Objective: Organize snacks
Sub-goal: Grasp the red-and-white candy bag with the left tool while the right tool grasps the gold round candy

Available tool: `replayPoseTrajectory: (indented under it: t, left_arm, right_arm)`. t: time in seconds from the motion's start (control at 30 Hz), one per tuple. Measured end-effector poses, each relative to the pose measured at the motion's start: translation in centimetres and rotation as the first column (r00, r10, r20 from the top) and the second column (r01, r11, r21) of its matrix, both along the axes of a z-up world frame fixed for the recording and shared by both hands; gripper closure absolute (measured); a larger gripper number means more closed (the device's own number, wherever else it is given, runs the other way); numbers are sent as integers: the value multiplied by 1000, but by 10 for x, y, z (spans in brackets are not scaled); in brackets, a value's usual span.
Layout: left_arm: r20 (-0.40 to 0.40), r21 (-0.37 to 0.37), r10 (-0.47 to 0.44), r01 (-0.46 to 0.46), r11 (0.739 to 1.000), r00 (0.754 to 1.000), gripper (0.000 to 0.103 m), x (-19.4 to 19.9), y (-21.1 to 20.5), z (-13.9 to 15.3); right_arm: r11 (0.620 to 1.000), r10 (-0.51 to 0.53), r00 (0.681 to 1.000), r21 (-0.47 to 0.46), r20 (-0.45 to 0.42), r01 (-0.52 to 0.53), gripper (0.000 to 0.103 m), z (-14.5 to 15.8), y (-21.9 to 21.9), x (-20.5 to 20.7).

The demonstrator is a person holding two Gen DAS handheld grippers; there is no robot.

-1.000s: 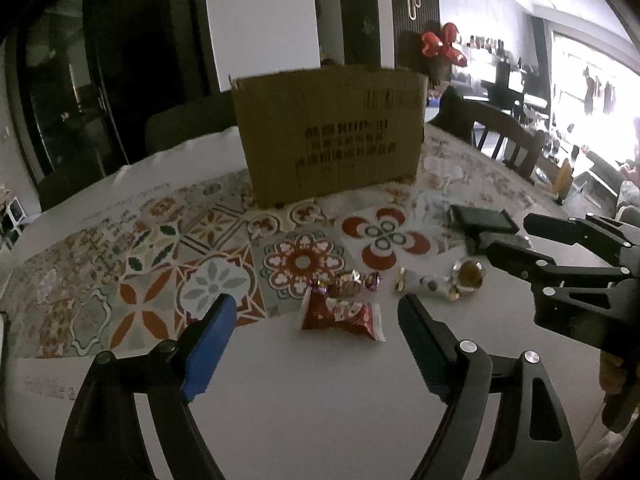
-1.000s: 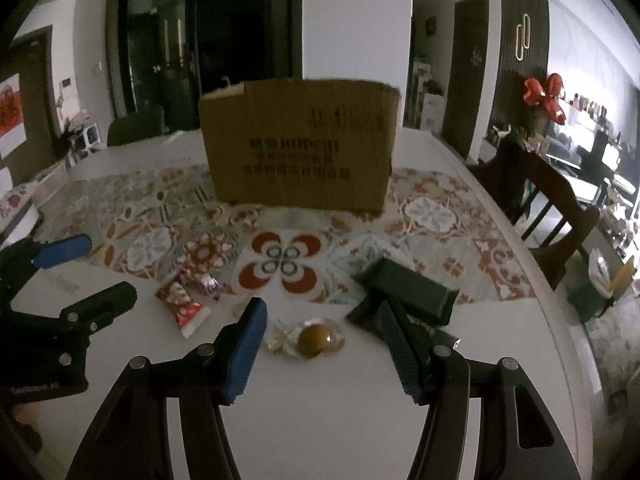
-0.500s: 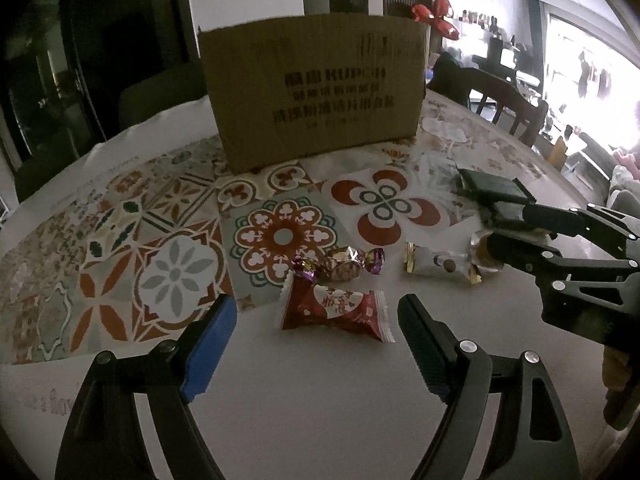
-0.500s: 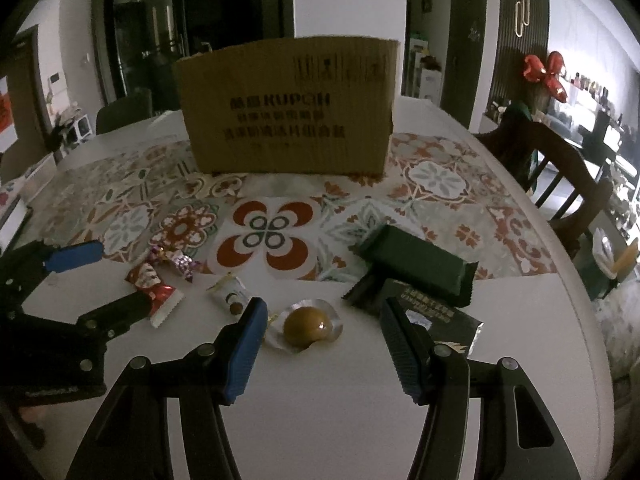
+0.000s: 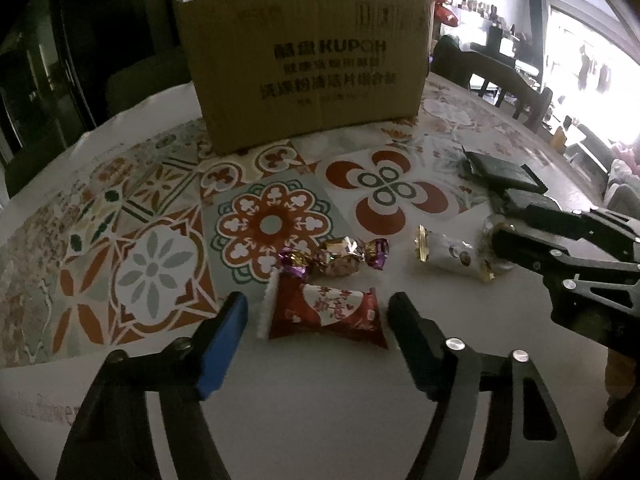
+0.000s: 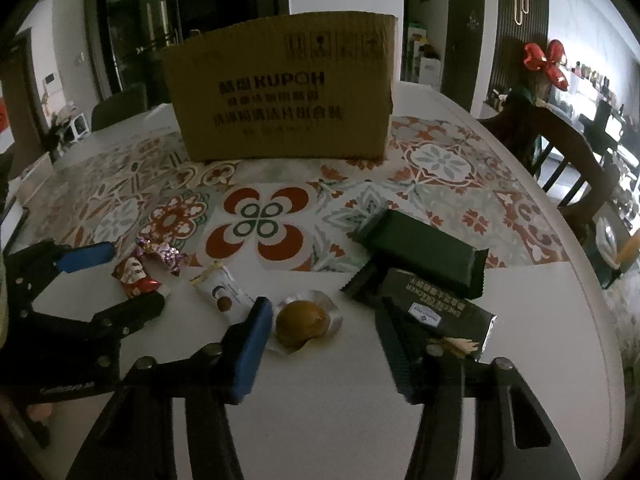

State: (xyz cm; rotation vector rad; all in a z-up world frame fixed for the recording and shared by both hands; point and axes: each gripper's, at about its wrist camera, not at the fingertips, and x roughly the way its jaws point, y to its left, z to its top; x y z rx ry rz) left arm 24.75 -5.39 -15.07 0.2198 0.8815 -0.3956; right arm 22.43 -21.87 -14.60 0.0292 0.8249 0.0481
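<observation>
Sitting spread out on the bench [image 5: 320,420] is a small pile of snacks, with a cardboard box [image 5: 308,64] stood upright behind them on a patterned tile mat [image 5: 152,240]. The left tongs [image 5: 318,322] are held wide apart, low over the bench, and a red candy pack [image 5: 326,314] is framed right between the blue pad [image 5: 222,346] and the black one, though no contact can be made out. Just beyond that pack, two foil twist candies [image 5: 338,258], gold with purple ends, are bunched together at the mat's edge. Off to the right a white wrapped sweet [image 5: 452,254] is laid flat, and the right tongs [image 6: 320,326] can be seen reaching in beside it. From the right wrist view, those tongs are spread wide too, and a round golden-brown sweet [image 6: 302,322] in a clear crinkly wrapper is sat between the fingers, just beside the blue pad [image 6: 252,354]; whether it's actually touched can't be told. Two dark green packs are stacked near the black finger: one flat pack [image 6: 436,312] with a white label, partly covered by the finger, and a thicker bar [image 6: 424,250] lying across its far end. The white sweet is seen again to the left of the blue pad, apart from it. A wooden chair [image 6: 568,168] is parked at the bench's right side, and a red bow [image 6: 546,62] is visible back in the room.
</observation>
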Motion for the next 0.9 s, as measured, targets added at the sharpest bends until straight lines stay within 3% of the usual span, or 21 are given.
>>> replayPoseTrajectory:
  t: [0.17,0.3,0.57,0.9]
  left_arm:
    - [0,-13,4,-4,1000,1000,43,-3,-1,0]
    - [12,-22,2,-1,1000,1000,51,-6,-2,5]
    - [8,-47,15,-15,999,1000,52,-14,-1,12]
    - [91,-78,47,-40,996,995,52,-30,-2,50]
  right_arm:
    - [999,11,1000,48,-6,-11,67,-3,-3,1]
    - [999,12,1000,52,-4,-12,67,-3,-3,1]
    - [999,21,1000,48,19,-22,67,2,-1,-7]
    - [996,43,993,69,108,-51,67,33,-1,-23]
